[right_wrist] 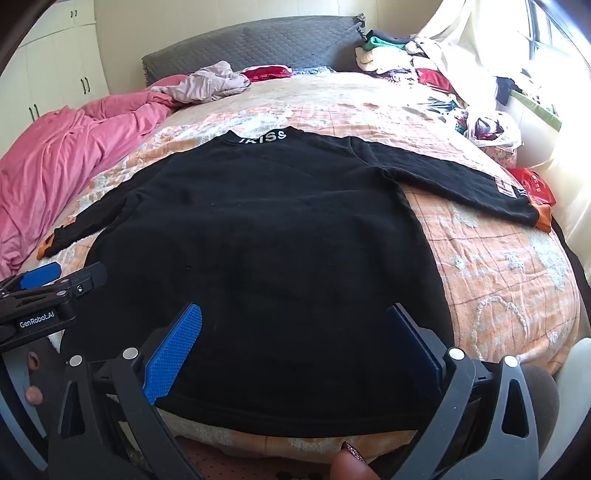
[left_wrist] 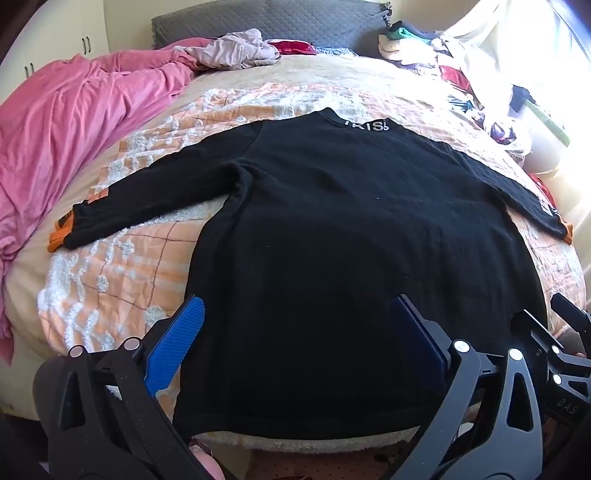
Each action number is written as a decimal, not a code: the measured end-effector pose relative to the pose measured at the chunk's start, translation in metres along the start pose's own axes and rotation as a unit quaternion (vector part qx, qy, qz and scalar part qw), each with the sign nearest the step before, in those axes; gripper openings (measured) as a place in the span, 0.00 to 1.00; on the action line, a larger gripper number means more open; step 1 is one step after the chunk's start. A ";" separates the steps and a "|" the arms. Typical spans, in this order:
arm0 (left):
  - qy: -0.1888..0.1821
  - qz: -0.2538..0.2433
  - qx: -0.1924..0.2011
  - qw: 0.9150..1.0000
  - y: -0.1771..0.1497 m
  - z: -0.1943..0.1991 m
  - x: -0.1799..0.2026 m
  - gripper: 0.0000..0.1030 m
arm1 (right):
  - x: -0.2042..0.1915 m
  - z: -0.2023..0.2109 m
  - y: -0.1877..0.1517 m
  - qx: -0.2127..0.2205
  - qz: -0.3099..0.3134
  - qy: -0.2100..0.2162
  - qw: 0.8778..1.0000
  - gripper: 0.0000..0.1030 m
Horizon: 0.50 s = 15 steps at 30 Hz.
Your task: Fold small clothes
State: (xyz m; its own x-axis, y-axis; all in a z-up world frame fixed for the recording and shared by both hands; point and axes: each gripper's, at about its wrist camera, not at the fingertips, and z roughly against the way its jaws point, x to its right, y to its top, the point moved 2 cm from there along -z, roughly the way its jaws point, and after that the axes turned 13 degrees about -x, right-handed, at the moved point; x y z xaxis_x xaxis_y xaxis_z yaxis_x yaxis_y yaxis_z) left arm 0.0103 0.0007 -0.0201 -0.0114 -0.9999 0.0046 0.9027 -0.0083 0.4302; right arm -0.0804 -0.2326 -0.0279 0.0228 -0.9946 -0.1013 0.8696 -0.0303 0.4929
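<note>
A small black long-sleeved sweater (left_wrist: pixel 332 229) lies flat on the bed, white lettering at the collar on the far side, both sleeves spread out with orange cuffs (left_wrist: pixel 59 232). It also shows in the right wrist view (right_wrist: pixel 258 229). My left gripper (left_wrist: pixel 299 310) is open, its blue pads (left_wrist: pixel 177 343) held above the sweater's near hem on the left part. My right gripper (right_wrist: pixel 295 317) is open above the hem's right part. The left gripper also shows at the left edge of the right wrist view (right_wrist: pixel 59 280).
The bed has an orange and white checked blanket (right_wrist: pixel 498 280). A pink quilt (left_wrist: pixel 74 122) is bunched on the left. A pile of clothes (left_wrist: pixel 443 62) lies at the far right, a pale garment (left_wrist: pixel 236 51) near the grey headboard (left_wrist: pixel 273 22).
</note>
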 end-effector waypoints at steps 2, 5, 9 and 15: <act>0.000 0.001 -0.001 1.000 0.000 0.000 0.000 0.92 | -0.001 0.000 0.000 0.000 0.000 -0.001 1.000 0.96; 0.000 0.000 -0.001 1.000 0.000 0.000 0.000 0.92 | 0.002 0.003 -0.001 0.001 -0.001 -0.001 1.000 0.96; -0.001 0.000 -0.001 1.000 0.001 0.001 0.000 0.92 | 0.002 0.003 -0.001 0.001 0.000 0.000 1.000 0.96; -0.001 0.001 -0.002 1.000 0.000 0.001 0.000 0.92 | 0.002 0.003 -0.001 0.002 0.000 -0.002 1.000 0.96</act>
State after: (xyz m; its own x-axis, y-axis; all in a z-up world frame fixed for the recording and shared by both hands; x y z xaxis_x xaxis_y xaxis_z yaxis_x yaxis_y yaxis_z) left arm 0.0100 0.0004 -0.0189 -0.0103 -0.9999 0.0069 0.9048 -0.0064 0.4258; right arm -0.0830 -0.2346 -0.0264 0.0213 -0.9949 -0.0982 0.8679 -0.0304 0.4959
